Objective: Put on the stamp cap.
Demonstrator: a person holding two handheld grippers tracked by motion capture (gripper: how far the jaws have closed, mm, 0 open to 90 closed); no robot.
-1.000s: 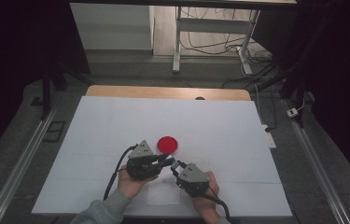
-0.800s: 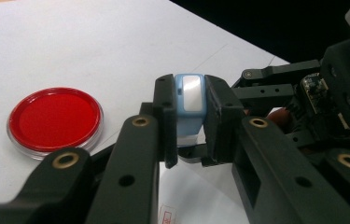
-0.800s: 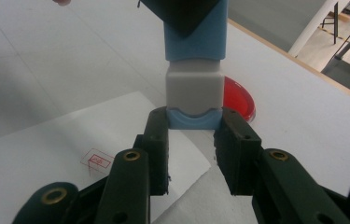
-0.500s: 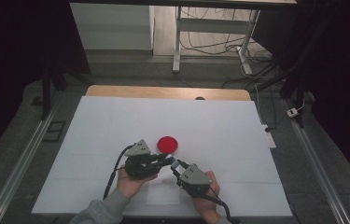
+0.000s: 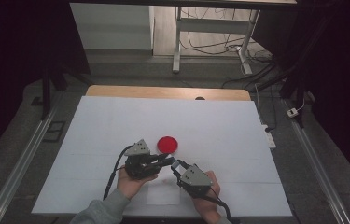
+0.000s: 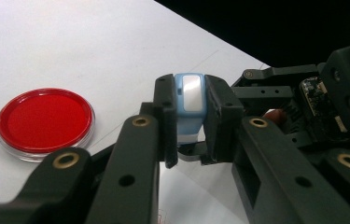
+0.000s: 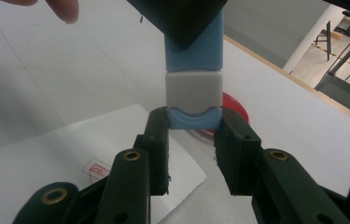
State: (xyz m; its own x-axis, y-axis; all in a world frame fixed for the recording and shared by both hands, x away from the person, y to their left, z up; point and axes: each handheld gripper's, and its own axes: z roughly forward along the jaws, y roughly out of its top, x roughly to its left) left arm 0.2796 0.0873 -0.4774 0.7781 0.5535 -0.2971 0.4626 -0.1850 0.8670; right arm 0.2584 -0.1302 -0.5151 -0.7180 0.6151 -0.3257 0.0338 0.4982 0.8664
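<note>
Two tongs are clamping one small blue-and-grey object from opposite ends, just above the counter [image 5: 116, 121] near the person's edge. Right tongs [image 7: 193, 122] are gripping the blue end below the grey band of the blue-and-grey object [image 7: 193, 88]; pads are sitting on a shallow bite at the very tip. Left tongs [image 6: 190, 116] are closed on the other blue section of the same piece [image 6: 189, 100], jaws squeezing both flanks. In the high view, left tongs [image 5: 165, 160] and right tongs [image 5: 176, 166] are meeting nose to nose with the piece between them.

Looks like a pull-apart or cap-off step. Risks:
- right grip is shallow, so a straight pull is likely slipping off the tip
- any twist between hands is levering the piece out of one pair
- sudden release is throwing a hand sideways

Beyond the tongs, a red dish [image 5: 167, 143] is sitting close by on the counter; a jerk forward is knocking it. White sheet [image 7: 130, 135] is lying underneath.
</note>
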